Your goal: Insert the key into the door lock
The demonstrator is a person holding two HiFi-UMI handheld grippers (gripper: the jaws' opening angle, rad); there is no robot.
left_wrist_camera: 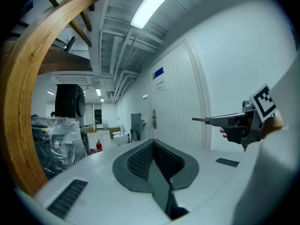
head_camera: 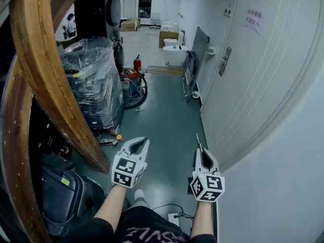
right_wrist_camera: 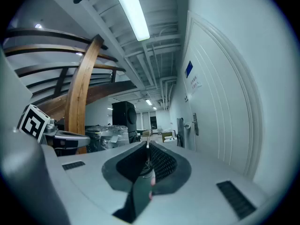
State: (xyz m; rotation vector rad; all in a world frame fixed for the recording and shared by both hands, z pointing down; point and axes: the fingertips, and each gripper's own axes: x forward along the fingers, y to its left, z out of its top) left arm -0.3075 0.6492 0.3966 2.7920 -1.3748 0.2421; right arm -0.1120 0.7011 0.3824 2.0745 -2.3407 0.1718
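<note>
A white door point(head_camera: 263, 80) fills the right wall of the corridor. Its metal handle and lock plate point(head_camera: 223, 61) is well ahead of both grippers, and it shows small in the left gripper view point(left_wrist_camera: 153, 118) and the right gripper view point(right_wrist_camera: 194, 124). My right gripper point(head_camera: 200, 150) is held about level near the door frame, shut on a thin metal key point(head_camera: 198, 139) that sticks out past its tips point(right_wrist_camera: 147, 137). The left gripper point(head_camera: 146, 140) hovers beside it to the left, its jaws shut with nothing between them point(left_wrist_camera: 152, 140).
A big curved wooden frame point(head_camera: 45, 80) stands at the left. A plastic-wrapped pallet point(head_camera: 93, 82) and a red fire extinguisher point(head_camera: 137, 64) are beyond it. A black case point(head_camera: 63, 191) sits by my left arm. A white power strip point(head_camera: 174, 218) lies on the green floor.
</note>
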